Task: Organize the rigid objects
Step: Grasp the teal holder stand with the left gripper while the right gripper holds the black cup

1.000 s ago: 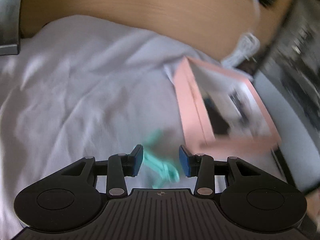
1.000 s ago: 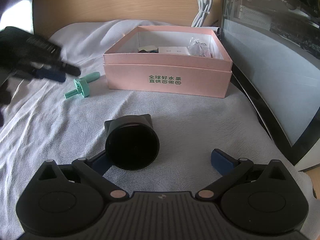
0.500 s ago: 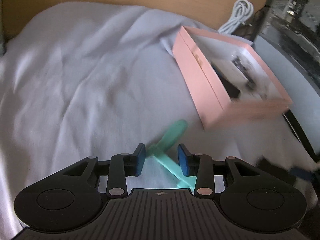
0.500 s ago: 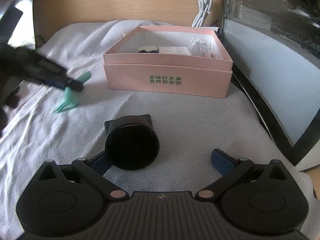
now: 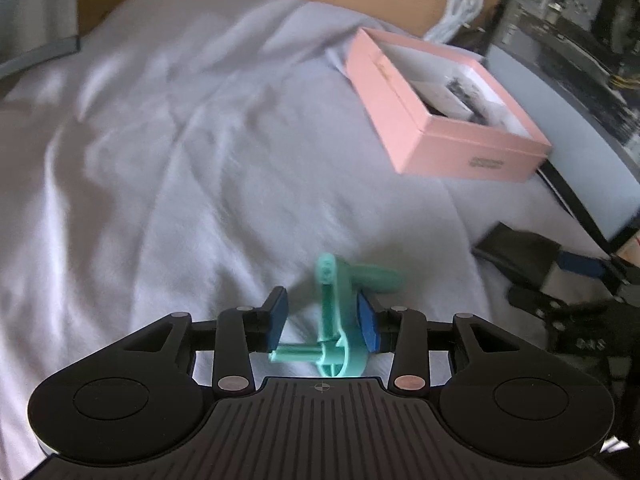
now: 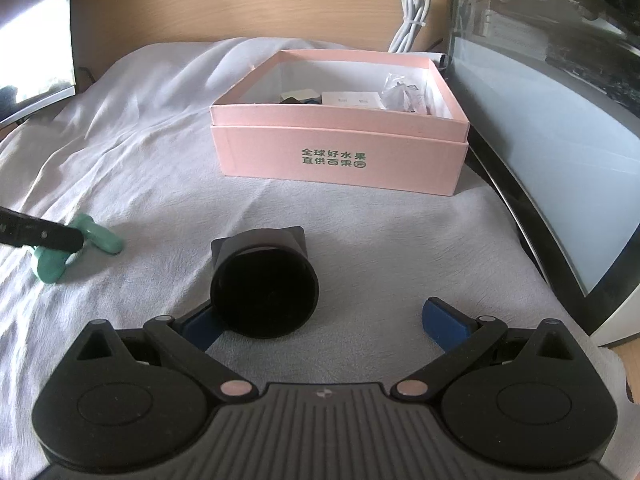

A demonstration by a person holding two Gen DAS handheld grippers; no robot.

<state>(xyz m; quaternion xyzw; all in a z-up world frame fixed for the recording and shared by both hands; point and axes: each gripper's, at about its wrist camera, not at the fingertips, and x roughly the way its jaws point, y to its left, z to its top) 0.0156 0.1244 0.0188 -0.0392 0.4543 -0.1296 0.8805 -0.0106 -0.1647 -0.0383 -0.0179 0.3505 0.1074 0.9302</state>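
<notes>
Only the left view shows the opening left claw (image 5: 323, 320) straddling the green part (image 5: 340, 320) — right claw (image 6: 328, 320) wide beside the black cylinder (image 6: 264, 292), clear cloth (image 6: 360, 232) before the pink box (image 6: 340, 152).

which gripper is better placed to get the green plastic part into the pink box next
Left. The left gripper already has the green part between its opening jaws, though no firm grip shows. The right gripper hangs open by the black cylinder, facing the pink box.
</notes>
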